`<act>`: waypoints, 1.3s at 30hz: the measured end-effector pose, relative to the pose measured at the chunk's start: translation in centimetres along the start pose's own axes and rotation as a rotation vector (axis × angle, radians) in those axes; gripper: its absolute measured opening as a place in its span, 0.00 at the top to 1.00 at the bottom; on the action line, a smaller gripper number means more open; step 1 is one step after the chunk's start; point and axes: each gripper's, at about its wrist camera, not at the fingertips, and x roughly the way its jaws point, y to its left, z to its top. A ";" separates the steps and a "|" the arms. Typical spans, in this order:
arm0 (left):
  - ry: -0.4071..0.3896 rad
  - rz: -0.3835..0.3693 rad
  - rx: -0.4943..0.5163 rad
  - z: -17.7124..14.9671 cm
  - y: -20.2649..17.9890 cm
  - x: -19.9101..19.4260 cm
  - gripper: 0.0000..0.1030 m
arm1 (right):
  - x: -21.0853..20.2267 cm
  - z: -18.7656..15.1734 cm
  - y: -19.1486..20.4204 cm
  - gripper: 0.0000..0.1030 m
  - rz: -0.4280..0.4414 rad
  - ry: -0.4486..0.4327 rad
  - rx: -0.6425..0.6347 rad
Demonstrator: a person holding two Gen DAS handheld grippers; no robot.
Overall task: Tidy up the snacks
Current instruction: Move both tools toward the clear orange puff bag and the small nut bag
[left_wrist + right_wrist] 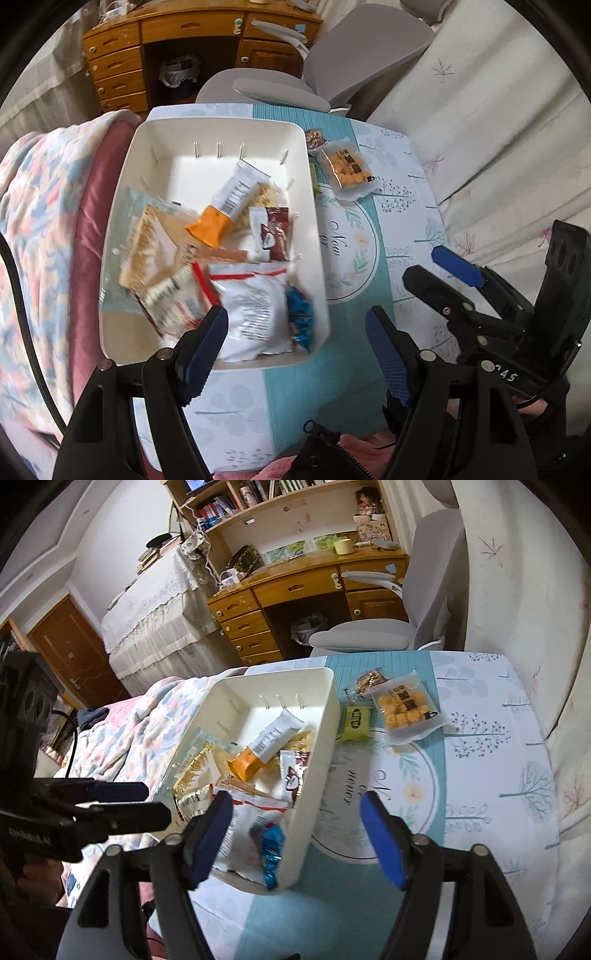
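A: You start from the left. The white bin [317, 716] sits at the left side of the table [491, 716], just beside the quilt [140, 716], and most snacks already lie in it in a loose heap.

B: And what is left outside?

A: Three packets, on the table to the right of the bin's far end: a small green packet [356, 718] just beside the bin wall, a brown nut bar [371, 681] behind it, and the clear pack of yellow cubes [408, 705] further right.

B: How will they handle?

A: I judge them all light. The film is thin and slippery, and the cubes probably crumble, so you take the clear pack by its flat sealed edge, not across the middle. The green one is soft and small; you pinch its end.

B: My tongs?

A: Your left gripper [295, 350] stands apart and empty over the bin's near end. Your right gripper [295, 834] is also apart, with nothing between the pads, above the bin's near right wall.

B: Room to move?

A: To the right of the bin the table is open. Mind the bin's tall wall when you carry a packet over it.
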 end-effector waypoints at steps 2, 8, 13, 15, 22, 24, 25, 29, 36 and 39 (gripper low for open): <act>-0.005 0.004 -0.025 -0.2 -1.1 0.3 0.27 | -0.5 0.2 -1.1 0.27 0.010 0.014 -0.015; -0.029 0.021 -0.085 -0.7 -4.5 1.4 0.27 | -1.9 0.7 -4.6 0.26 0.043 0.049 -0.051; -0.045 0.025 -0.120 -0.3 -7.0 2.3 0.26 | -3.0 1.3 -7.5 0.21 0.040 0.059 -0.065; -0.041 0.029 -0.129 0.1 -7.6 2.7 0.26 | -3.2 1.8 -8.5 0.20 0.028 0.064 -0.057; -0.033 0.038 -0.125 2.4 -9.1 3.3 0.24 | -3.8 3.7 -11.1 0.17 0.021 0.057 -0.015; -0.037 0.035 -0.126 3.2 -9.2 3.3 0.24 | -3.8 4.3 -11.5 0.17 0.019 0.053 -0.007; -0.041 0.033 -0.125 3.6 -9.3 3.3 0.24 | -3.7 4.7 -11.7 0.17 0.019 0.053 0.000; -0.049 0.028 -0.113 5.4 -9.3 3.4 0.24 | -3.1 6.1 -12.6 0.16 0.019 0.049 0.032; -0.038 0.021 -0.076 8.9 -8.8 4.1 0.24 | -1.0 8.4 -13.5 0.16 0.005 0.051 0.095; -0.033 0.020 -0.063 10.7 -8.3 4.5 0.24 | 0.0 9.4 -13.7 0.16 0.004 0.053 0.122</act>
